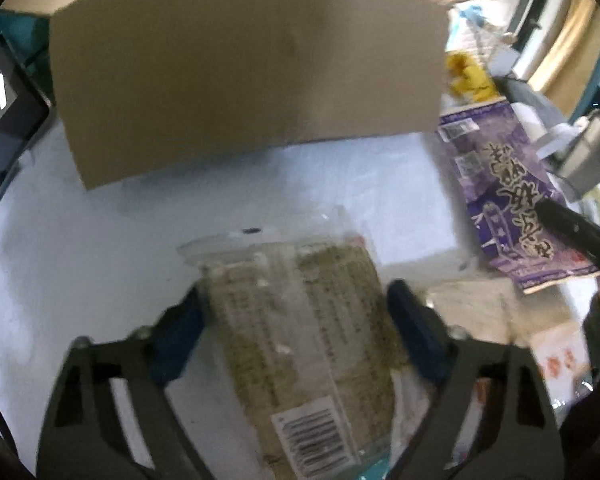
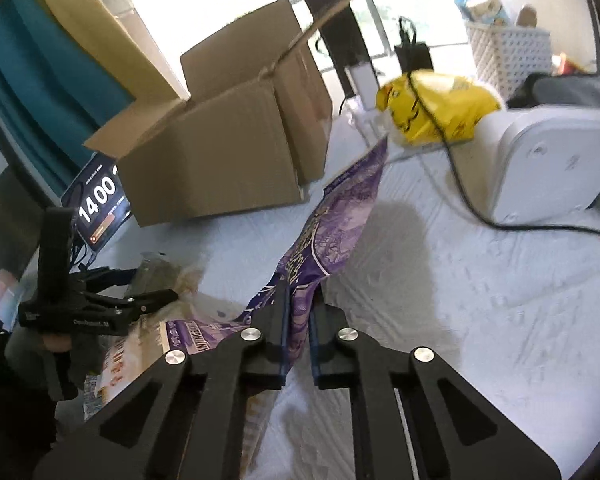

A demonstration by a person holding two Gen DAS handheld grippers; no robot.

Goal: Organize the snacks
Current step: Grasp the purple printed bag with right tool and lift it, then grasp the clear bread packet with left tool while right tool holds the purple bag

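Note:
My left gripper (image 1: 296, 304) is shut on a clear packet of greenish-brown snack bars (image 1: 300, 320) and holds it above the white table, in front of the open cardboard box (image 1: 244, 76). It also shows in the right wrist view (image 2: 148, 284). My right gripper (image 2: 300, 300) is shut on the lower edge of a purple snack bag (image 2: 332, 220), which hangs lifted and tilted toward the box (image 2: 228, 160). The purple bag also shows at the right of the left wrist view (image 1: 512, 196).
A yellow snack bag (image 2: 432, 108) lies at the back by a white appliance (image 2: 548, 156) with a black cable. A tablet showing a clock (image 2: 100, 208) stands left of the box. More snack packets (image 2: 116, 368) lie near the front. A white basket (image 2: 508, 56) stands far back.

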